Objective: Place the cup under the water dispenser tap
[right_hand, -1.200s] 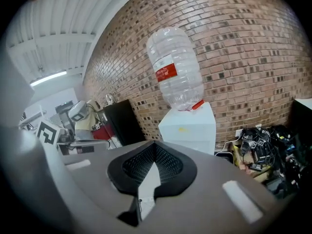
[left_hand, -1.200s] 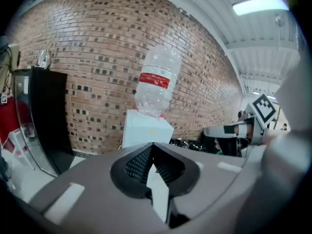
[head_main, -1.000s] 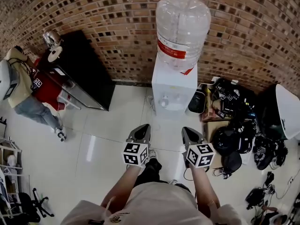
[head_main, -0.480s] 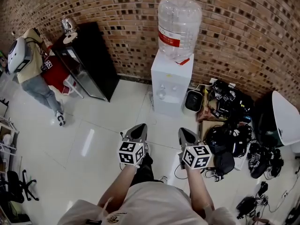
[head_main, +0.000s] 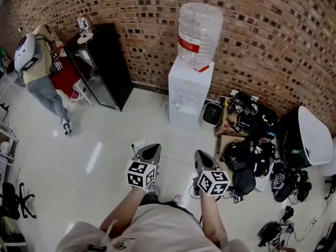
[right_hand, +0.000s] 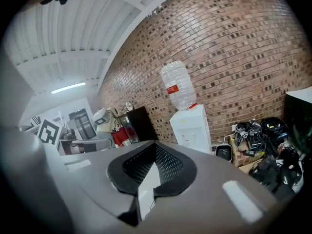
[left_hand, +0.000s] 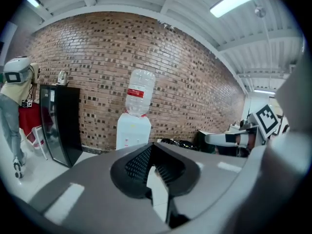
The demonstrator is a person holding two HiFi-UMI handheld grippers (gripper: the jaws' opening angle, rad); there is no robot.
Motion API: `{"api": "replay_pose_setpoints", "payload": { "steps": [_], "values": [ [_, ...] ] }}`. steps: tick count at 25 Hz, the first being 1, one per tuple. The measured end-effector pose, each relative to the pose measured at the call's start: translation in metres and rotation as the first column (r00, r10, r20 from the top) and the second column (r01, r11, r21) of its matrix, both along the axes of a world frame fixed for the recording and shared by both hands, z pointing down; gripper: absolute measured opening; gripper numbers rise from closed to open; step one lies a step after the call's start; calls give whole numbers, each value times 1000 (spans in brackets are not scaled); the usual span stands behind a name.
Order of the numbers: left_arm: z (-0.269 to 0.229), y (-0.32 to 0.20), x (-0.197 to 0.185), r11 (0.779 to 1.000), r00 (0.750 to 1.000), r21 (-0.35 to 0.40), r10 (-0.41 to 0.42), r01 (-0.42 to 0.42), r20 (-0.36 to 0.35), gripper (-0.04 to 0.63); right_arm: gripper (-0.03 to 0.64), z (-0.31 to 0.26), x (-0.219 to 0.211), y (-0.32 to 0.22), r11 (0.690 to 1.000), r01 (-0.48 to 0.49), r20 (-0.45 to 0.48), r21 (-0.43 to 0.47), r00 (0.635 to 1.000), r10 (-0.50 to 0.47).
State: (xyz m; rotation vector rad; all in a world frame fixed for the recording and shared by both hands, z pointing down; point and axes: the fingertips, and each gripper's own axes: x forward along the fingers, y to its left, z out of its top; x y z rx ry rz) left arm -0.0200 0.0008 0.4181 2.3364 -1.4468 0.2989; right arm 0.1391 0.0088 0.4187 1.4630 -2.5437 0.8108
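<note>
A white water dispenser [head_main: 189, 93] with a clear bottle [head_main: 199, 33] on top stands against the brick wall. It also shows far ahead in the left gripper view [left_hand: 132, 133] and the right gripper view [right_hand: 192, 126]. My left gripper [head_main: 150, 151] and right gripper [head_main: 202, 157] are held side by side above the white floor, well short of the dispenser and pointing toward it. Both are shut with nothing between the jaws, as seen on the left gripper [left_hand: 152, 152] and the right gripper [right_hand: 156, 152]. No cup shows in any view.
A black cabinet [head_main: 102, 64] stands left of the dispenser, with a person [head_main: 39, 72] beside it. Right of the dispenser are a small black appliance [head_main: 211, 114], a pile of dark bags and cables [head_main: 252, 140] and a white round object [head_main: 310, 135].
Both grippers have drawn back from the dispenser, which now looks smaller and farther off. More of the floor and the clutter at right has come into view.
</note>
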Motion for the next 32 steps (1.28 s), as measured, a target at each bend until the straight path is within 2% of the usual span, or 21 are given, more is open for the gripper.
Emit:
{"api": "replay_pose_setpoints", "payload": {
  "steps": [6,12,19,32],
  "values": [
    [-8,-3,-6,999,999,19,34,-33,-25,12,0,-9,-21,8,1000,2,-54,25,999,0],
    [1,2,-25,999,999,7,33,-32,-37,12,0,-18,-51,14,999,24,-90,48,996,-19],
    [-1,-5,-48,1000,998,8,29,-29,-51,12,0,-26,-61,8,998,-11,-107,60,994,17],
    [-1,-16,-58,999,997,17,50,-49,-65,12,0,-27,-81,-3,998,-2,-132,62,991,10]
  ]
}}
